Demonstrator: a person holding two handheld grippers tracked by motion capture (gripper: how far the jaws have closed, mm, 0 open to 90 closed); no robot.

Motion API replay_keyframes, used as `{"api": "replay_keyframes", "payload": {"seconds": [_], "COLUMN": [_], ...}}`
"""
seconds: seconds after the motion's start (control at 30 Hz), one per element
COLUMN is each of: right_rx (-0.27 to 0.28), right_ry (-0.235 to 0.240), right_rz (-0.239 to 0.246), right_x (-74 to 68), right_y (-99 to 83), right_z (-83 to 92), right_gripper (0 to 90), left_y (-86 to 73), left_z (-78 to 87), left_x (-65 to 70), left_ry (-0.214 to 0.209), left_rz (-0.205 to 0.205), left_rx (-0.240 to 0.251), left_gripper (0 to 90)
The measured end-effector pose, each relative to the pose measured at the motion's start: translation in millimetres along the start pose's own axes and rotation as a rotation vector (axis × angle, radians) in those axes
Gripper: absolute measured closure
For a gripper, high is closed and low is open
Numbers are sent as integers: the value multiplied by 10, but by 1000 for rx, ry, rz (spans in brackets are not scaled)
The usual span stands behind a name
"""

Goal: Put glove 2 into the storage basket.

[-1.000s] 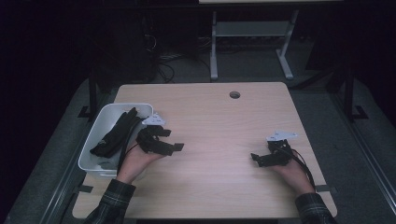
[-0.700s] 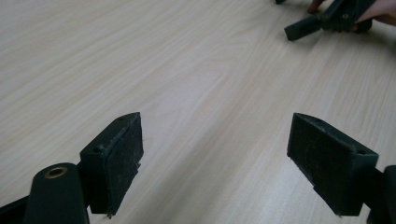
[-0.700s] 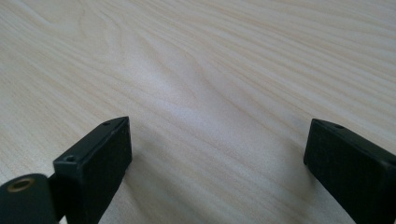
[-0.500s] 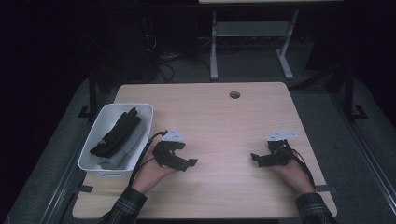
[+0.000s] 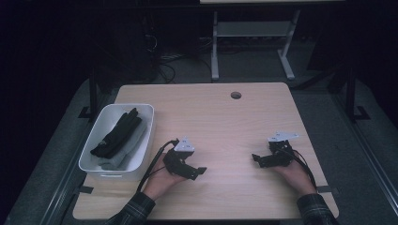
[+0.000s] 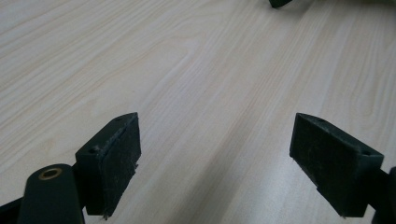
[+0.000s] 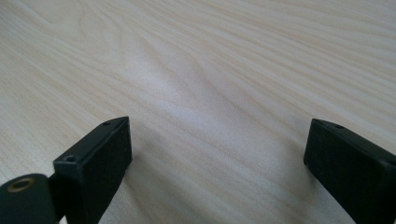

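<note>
My left gripper [image 5: 199,171] rests low over the wooden table [image 5: 216,122], just right of a white bin [image 5: 146,136]. Its jaws stand wide apart with bare wood between them; my left gripper [image 6: 215,163] holds nothing. The bin holds dark folded cloth [image 5: 117,133] lying on paler grey cloth. My right gripper [image 5: 256,158] lies near the table's right front, pointing left. In the right gripper view my right gripper [image 7: 217,158] is open too, with only table grain between its pads.
A round cable hole [image 5: 236,95] sits near the table's far edge. Behind the table stands a grey metal frame [image 5: 253,42] on dark floor with cables. Bare wood stretches between the two grippers.
My left gripper has moved from beside the bin to the right and toward the front edge, ending over bare wood. The right gripper has stayed put.
</note>
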State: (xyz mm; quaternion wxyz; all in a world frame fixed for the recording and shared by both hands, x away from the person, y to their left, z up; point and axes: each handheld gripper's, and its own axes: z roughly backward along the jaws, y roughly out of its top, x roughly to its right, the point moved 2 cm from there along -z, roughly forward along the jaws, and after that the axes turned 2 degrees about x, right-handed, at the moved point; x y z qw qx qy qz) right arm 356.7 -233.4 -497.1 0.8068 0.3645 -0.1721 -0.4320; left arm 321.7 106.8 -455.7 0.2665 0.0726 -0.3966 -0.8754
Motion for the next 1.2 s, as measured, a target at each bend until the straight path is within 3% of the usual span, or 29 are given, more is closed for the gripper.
{"api": "replay_keyframes", "payload": {"seconds": [0.27,0.33,0.7,1.03,1.2], "right_rx": [0,1,1,2,2], "right_ry": [0,0,0,0,0], "right_rz": [-1,-1,-1,-2,-3], "right_x": [-3,-3,-3,-6,-7], "right_y": [1,1,1,0,1], "right_z": [-1,-1,-1,-2,-2], "right_gripper": [74,74,74,74,74], "left_y": [-73,-115,-151,-212,-215], "left_z": [-140,-206,-282,-321,-322], "left_x": [16,49,96,106,103], "left_ry": [19,42,51,24,19], "left_rz": [-14,-46,-63,-95,-96], "left_rx": [-15,-48,-66,11,16], "left_gripper": [154,153,132,123,124]}}
